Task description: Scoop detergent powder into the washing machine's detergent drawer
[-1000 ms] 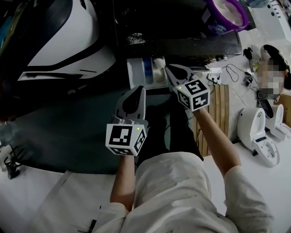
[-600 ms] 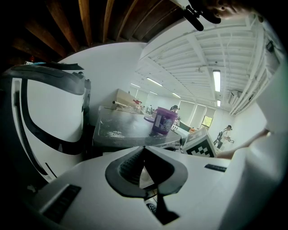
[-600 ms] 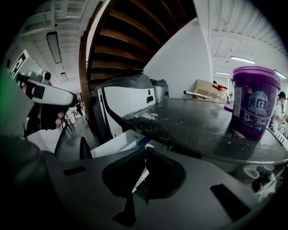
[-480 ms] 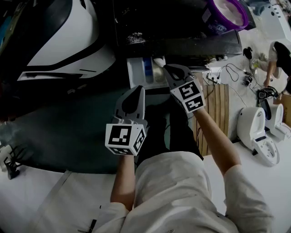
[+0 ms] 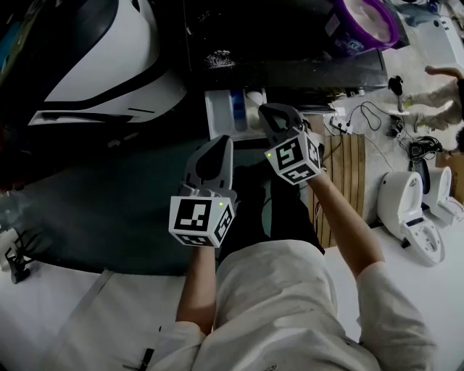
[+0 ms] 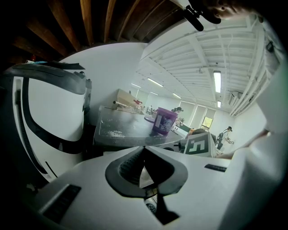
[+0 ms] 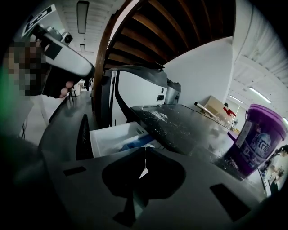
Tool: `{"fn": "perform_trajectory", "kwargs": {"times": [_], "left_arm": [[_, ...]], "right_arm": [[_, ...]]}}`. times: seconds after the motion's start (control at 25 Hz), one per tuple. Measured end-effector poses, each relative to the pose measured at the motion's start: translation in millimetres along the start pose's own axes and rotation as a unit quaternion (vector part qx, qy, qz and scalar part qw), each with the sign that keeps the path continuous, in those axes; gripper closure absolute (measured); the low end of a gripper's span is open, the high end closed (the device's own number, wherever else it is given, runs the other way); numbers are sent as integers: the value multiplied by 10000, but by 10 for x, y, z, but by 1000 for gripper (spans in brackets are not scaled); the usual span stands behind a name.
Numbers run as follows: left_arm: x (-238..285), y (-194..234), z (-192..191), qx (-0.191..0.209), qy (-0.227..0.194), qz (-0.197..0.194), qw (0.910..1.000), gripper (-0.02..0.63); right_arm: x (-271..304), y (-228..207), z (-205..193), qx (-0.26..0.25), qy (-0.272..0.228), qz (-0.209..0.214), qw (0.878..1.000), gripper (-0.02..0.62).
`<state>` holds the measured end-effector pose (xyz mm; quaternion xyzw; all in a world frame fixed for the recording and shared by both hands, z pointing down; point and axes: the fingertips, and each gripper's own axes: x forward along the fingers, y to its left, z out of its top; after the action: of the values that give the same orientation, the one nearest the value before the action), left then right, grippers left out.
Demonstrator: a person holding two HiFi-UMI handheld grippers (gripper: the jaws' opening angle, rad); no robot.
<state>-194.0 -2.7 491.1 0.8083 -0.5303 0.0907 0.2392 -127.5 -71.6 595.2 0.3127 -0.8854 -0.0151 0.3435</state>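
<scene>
Detergent drawer (image 5: 216, 116), a white plastic tray with a blue insert in the middle, stands pulled out from the front of the washing machine, just under the machine's dark top. In the right gripper view the drawer (image 7: 116, 137) shows pale inner walls and the blue part lying toward its near end. What sits in its right compartment is too dim to tell.

At the far left is the white-and-black washing machine body (image 5: 109, 65), curved and glossy. Your left tongs (image 5: 221, 141) sit below and just left of the drawer, near it but apart from it, with their checkered marker cube (image 5: 199, 221) toward you. In the left gripper view the left tongs (image 6: 144, 150) are pressed together at the tips with nothing between them.

Your right tongs (image 5: 263, 109) reach up at the drawer's right edge. Their tips (image 7: 145, 150) are also closed together and carry nothing, and they point over the drawer's near corner.

White powder specks (image 5: 214, 58) are scattered on the dark machine top (image 5: 290, 43). Farther right on that top stands a round purple plastic tub (image 5: 366, 22) holding something white, with a printed label on its side (image 7: 258, 137). Right of the machine, loose black cables (image 5: 370, 116) lie on a white surface.
</scene>
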Motion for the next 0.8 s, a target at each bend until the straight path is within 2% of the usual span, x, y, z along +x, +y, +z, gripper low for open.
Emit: {"fn": "perform_trajectory", "kwargs": {"times": [0.28, 0.8], "left_arm": [[-26, 5, -4, -2, -11, -6, 10000, 594], [-81, -12, 0, 33, -51, -16, 10000, 594]], "right_arm": [[-30, 78, 42, -619, 23, -109, 9980, 584], [-127, 172, 83, -1744, 176, -444, 9835, 584]]}}
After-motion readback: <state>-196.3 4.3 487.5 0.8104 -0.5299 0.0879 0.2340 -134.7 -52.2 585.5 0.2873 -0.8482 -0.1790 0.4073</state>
